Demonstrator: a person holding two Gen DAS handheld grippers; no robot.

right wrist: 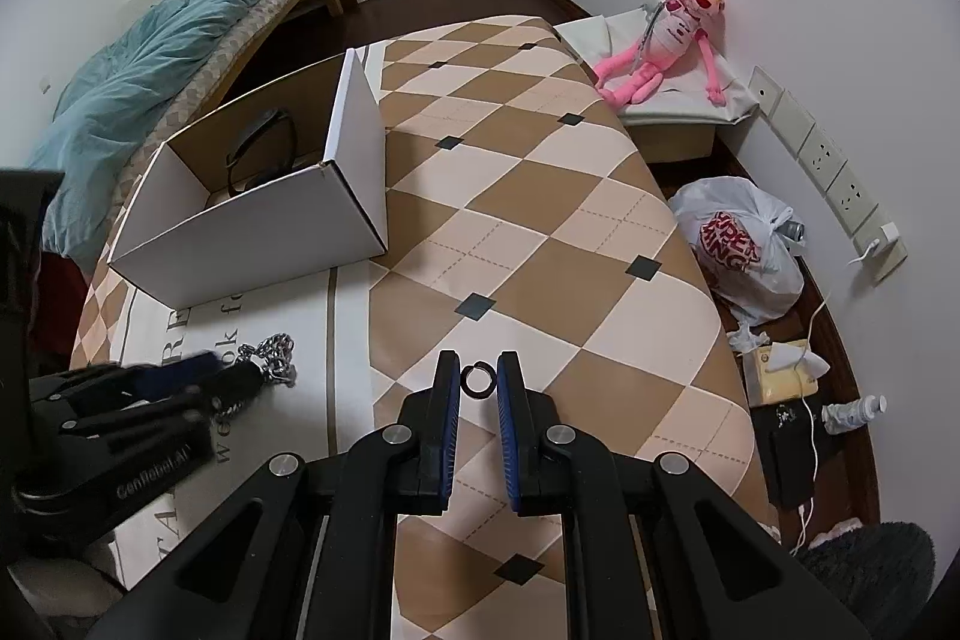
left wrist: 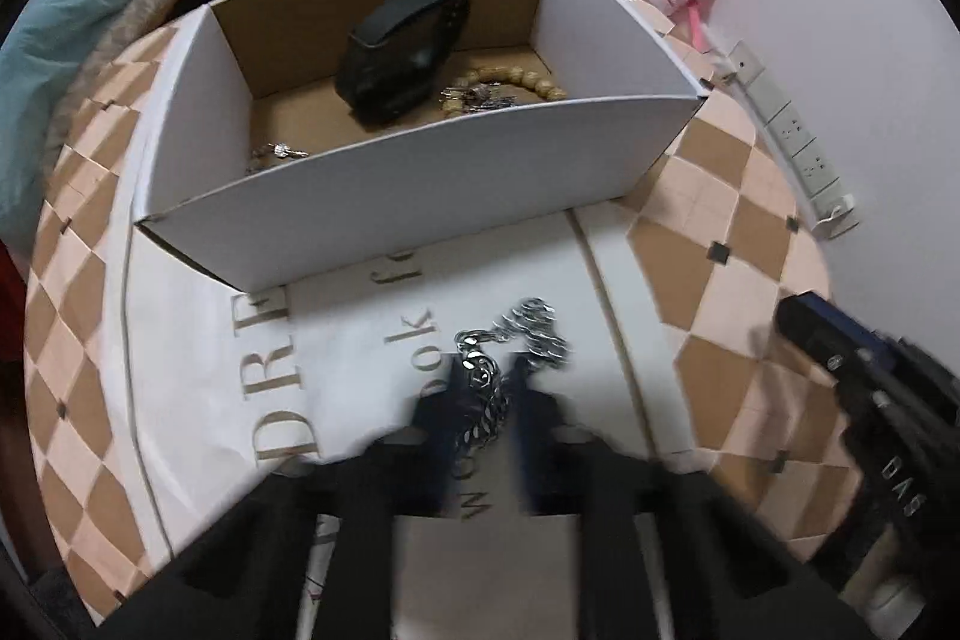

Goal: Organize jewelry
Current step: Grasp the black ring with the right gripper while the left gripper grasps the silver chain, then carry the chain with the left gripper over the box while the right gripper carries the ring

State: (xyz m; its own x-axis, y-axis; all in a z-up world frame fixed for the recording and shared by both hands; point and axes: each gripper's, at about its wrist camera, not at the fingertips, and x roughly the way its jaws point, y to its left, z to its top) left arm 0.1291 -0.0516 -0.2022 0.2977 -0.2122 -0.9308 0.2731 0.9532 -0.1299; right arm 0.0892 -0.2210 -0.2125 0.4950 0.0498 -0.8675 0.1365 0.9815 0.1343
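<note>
Box: a white cardboard box with a brown inside sits at the far left of the checkered bed cover, partly on a white printed sheet.
Box contents: a black case, a string of tan wooden beads, and small silver pieces beside them, all on the box floor.
Left gripper: the left gripper is blurred, held low over the white sheet just in front of the box; its fingers are pinched on a silver chain.
Silver chain: the silver chain bunches on the sheet ahead of the fingertips, and a length of it runs back between the two fingers.
Right gripper: the right gripper rests low over the bed cover, to the right of the sheet; its fingers stand slightly spread.
Ring: a small dark ring lies on the cover between the right fingertips; whether they touch it cannot be told.
Far right: a pink plush toy leans against the wall.
</note>
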